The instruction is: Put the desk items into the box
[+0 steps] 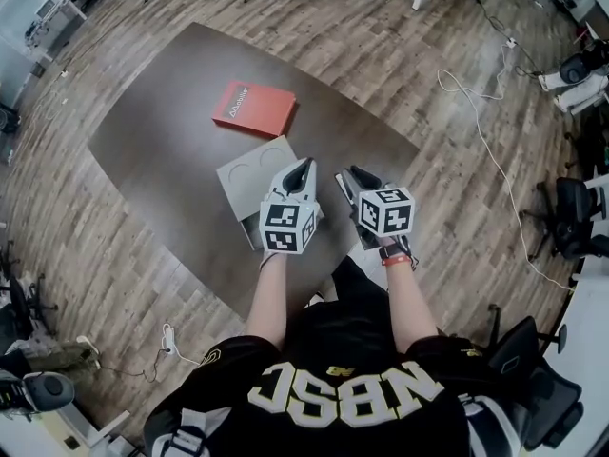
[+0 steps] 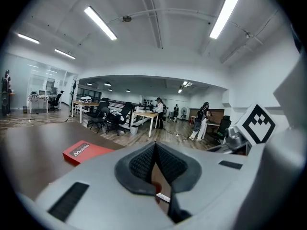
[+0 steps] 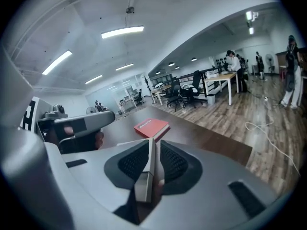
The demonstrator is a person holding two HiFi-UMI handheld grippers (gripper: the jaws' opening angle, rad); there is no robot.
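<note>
I am holding both claws over the near edge of the grey box (image 1: 249,168), the red pack (image 1: 253,108) lying on the table (image 1: 162,141) just beyond it, and I am aiming for a square bite and an even lift. The right gripper (image 3: 152,143) is standing slightly parted around a thin grey panel (image 3: 149,169), seemingly unpinched, while the left gripper (image 2: 156,147) is meeting at its tips on nothing. The claws are hiding that edge from above, so I am not making out what the panel belongs to.
</note>
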